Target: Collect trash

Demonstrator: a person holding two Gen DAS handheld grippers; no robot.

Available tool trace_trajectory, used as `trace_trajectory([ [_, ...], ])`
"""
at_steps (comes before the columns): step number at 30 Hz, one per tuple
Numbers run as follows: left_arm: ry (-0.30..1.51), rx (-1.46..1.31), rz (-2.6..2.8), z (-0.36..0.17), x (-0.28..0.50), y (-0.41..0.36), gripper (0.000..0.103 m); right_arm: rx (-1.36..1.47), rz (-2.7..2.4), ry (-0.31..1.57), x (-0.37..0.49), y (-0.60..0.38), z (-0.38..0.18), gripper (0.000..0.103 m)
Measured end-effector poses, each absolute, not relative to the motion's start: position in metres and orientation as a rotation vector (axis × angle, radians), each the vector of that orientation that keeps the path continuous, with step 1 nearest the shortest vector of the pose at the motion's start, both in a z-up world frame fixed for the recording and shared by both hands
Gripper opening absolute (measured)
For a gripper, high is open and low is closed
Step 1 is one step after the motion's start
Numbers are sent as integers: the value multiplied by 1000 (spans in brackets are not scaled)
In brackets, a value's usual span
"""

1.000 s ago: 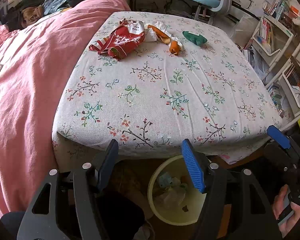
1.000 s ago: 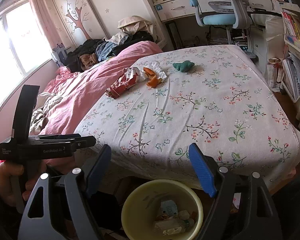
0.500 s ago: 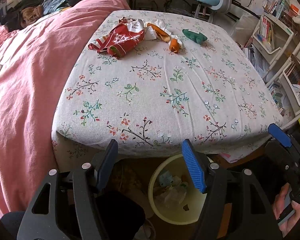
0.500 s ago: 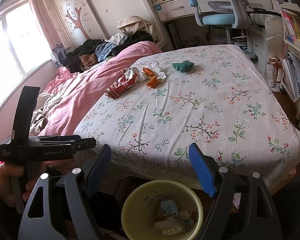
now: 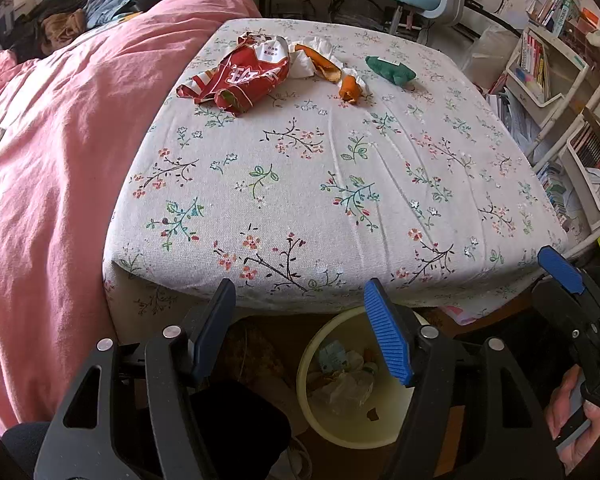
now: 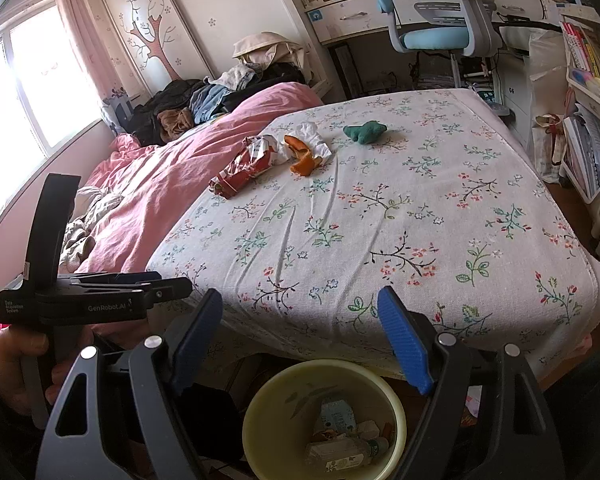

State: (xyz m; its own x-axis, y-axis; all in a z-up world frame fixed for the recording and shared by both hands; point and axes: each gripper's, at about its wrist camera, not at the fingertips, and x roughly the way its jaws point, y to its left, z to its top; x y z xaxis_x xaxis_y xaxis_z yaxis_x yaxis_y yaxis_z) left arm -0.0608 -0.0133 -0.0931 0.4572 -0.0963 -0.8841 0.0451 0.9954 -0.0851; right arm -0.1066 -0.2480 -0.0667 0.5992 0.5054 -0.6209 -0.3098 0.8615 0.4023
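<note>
We are holding both the left gripper (image 5: 300,320) and right gripper (image 6: 300,328) wide open and empty over the bin (image 6: 260,400) at the bed's (image 5: 340,200) near edge, needing a long reach to the red wrapper (image 5: 240,76) and orange peel (image 5: 328,72) near its far edge.

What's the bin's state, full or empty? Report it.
Partly filled. The bin stands upright below the bed edge, with wrappers and a plastic bottle covering its bottom, well under the rim.
</note>
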Motion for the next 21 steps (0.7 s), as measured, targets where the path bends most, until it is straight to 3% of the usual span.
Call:
trace_trajectory([
  [21, 1095, -48, -87, -93, -61, -14, 65, 266, 478, 801, -106, -247, -67, 77],
])
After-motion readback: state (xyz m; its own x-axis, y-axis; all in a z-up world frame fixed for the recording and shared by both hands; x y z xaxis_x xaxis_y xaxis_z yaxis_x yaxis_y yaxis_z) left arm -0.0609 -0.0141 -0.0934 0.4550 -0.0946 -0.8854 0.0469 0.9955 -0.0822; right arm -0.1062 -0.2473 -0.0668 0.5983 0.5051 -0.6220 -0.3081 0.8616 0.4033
